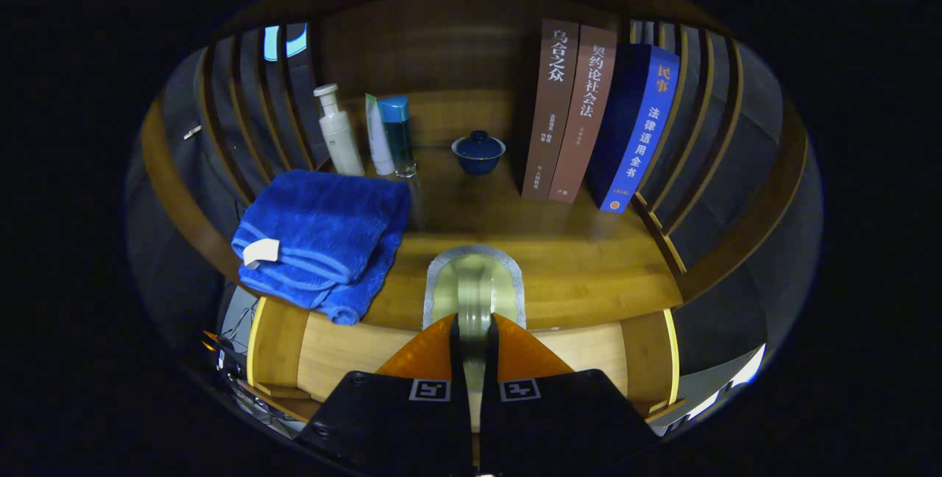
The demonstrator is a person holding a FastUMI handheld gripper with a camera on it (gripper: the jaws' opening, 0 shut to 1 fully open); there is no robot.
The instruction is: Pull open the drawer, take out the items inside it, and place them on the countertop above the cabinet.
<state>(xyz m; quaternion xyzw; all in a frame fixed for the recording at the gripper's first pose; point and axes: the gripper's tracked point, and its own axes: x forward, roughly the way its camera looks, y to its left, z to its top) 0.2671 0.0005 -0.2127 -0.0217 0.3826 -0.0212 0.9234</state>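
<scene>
1. Gripper (474, 330) at lower centre points level at the cabinet front; its orange fingers (419, 355) press from both sides on the pale drawer handle (475, 289).
2. Drawer (346, 348) sits under the countertop (589, 256), at the fingertips.
3. Centre left: one folded blue towel (324, 238).
4. Upper left: three bottles (368, 131).
5. Centre: one lidded blue bowl (478, 152).
6. Upper right: three upright books (596, 116).
</scene>
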